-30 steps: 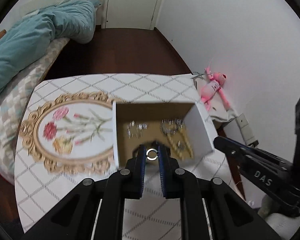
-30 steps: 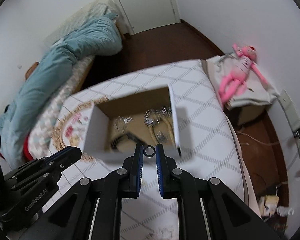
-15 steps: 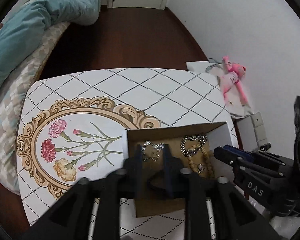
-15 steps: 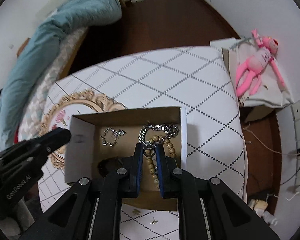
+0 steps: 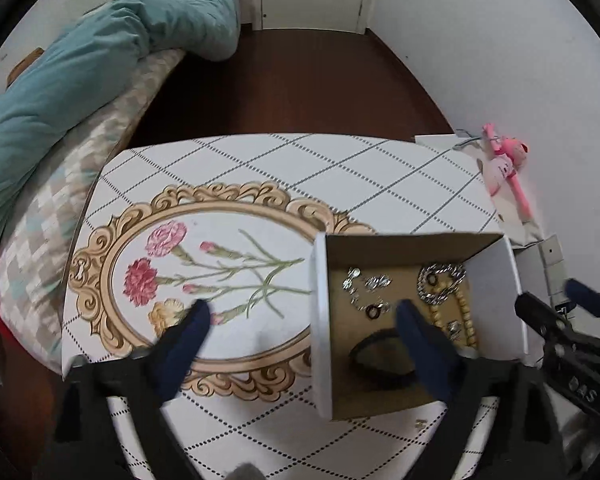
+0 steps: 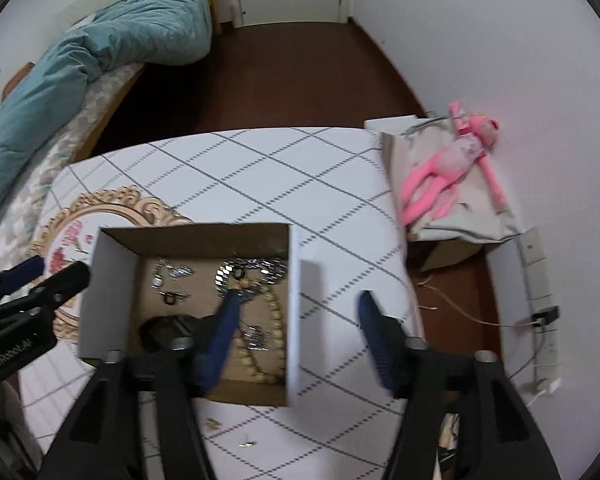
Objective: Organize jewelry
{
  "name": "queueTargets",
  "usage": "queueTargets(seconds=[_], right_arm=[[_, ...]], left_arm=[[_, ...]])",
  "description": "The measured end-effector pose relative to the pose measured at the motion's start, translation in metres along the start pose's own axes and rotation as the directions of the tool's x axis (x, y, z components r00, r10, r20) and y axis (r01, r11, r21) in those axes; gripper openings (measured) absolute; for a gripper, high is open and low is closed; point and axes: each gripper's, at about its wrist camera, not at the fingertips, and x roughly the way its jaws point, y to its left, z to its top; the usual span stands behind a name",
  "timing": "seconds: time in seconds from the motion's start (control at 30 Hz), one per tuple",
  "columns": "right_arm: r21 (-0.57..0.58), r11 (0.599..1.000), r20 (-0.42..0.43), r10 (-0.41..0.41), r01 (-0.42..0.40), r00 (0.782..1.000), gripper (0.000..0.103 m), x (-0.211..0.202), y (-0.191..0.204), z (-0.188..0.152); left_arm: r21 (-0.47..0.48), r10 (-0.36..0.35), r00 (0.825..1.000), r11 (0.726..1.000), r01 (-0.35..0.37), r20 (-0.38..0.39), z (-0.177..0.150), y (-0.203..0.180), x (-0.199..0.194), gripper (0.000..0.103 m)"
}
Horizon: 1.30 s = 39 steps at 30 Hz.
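A white cardboard box point(image 5: 320, 320) with a brown inside sits on the table; it also shows in the right wrist view point(image 6: 108, 280). Inside lie a silver chain point(image 5: 440, 284), wooden beads point(image 5: 466, 320), small silver pieces point(image 5: 364, 288), a dark ring point(image 5: 373, 311) and a black band point(image 5: 380, 356). My left gripper point(image 5: 302, 320) is open and empty, its jaws astride the box's left wall. My right gripper point(image 6: 298, 312) is open and empty, its jaws astride the box's right wall. The chain point(image 6: 252, 272) and beads point(image 6: 274, 316) show there too.
The table point(image 5: 260, 160) has a checked cloth with a gold-framed flower print point(image 5: 204, 264). Small loose pieces point(image 6: 246, 444) lie on the cloth in front of the box. A bed with a teal duvet point(image 5: 80, 64) is at the left, a pink plush toy point(image 6: 448, 168) at the right.
Both grippers were shut on small rings a second ago; both have opened wide over the box. The rings are no longer between the fingers.
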Motion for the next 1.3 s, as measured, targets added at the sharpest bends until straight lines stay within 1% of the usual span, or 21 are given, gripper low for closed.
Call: queueTargets(seconds=[0.03,0.07,0.17,0.23,0.47,0.63,0.8,1.0,1.1,1.3], right_arm=[[-0.005,1.0,0.004,-0.013,0.013,1.0,0.095,0.0,0.001,-0.004],[-0.007,1.0,0.011,-0.027,0.028,1.0,0.102,0.0,0.001,-0.007],[-0.014,0.998,0.024,-0.061,0.061,0.998,0.102,-0.001,0.003,-0.016],[-0.012,0.997,0.028,-0.07,0.07,0.997,0.103,-0.001,0.003,-0.023],[0.019,0.998,0.057,-0.064,0.063,0.996,0.103,-0.019,-0.002,-0.04],[0.041,0.996,0.119,-0.082,0.077,0.99,0.103,-0.051,-0.007,-0.055],[0.061,0.995,0.187,-0.09,0.08,0.978,0.103,-0.09,-0.01,-0.068],[0.064,0.995,0.269,-0.097,0.082,0.958,0.103,-0.14,-0.005,-0.084],[0.068,0.995,0.293,-0.093,0.077,0.951,0.103,-0.156,-0.005,-0.089],[0.091,0.995,0.336,-0.078,0.05,0.939,0.103,-0.185,-0.008,-0.097]], left_arm=[[0.002,0.006,1.0,1.0,-0.006,0.006,-0.003,-0.001,0.0,0.102],[0.005,0.018,1.0,1.0,-0.018,0.012,-0.007,-0.001,0.0,0.102],[0.012,0.036,0.999,0.999,-0.037,0.027,-0.017,-0.003,-0.003,0.102],[0.014,0.04,0.999,0.999,-0.041,0.037,-0.023,-0.004,-0.007,0.102],[0.007,0.029,0.996,1.0,-0.03,0.09,-0.036,-0.009,-0.035,0.102],[0.007,0.029,0.989,1.0,-0.03,0.144,-0.046,-0.012,-0.066,0.102],[0.004,0.026,0.981,1.0,-0.028,0.192,-0.06,-0.016,-0.097,0.102],[0.013,0.023,0.97,1.0,-0.027,0.242,-0.07,-0.021,-0.129,0.102],[0.013,0.018,0.964,1.0,-0.022,0.266,-0.073,-0.022,-0.146,0.102],[0.014,0.021,0.954,1.0,-0.027,0.298,-0.077,-0.023,-0.166,0.102]])
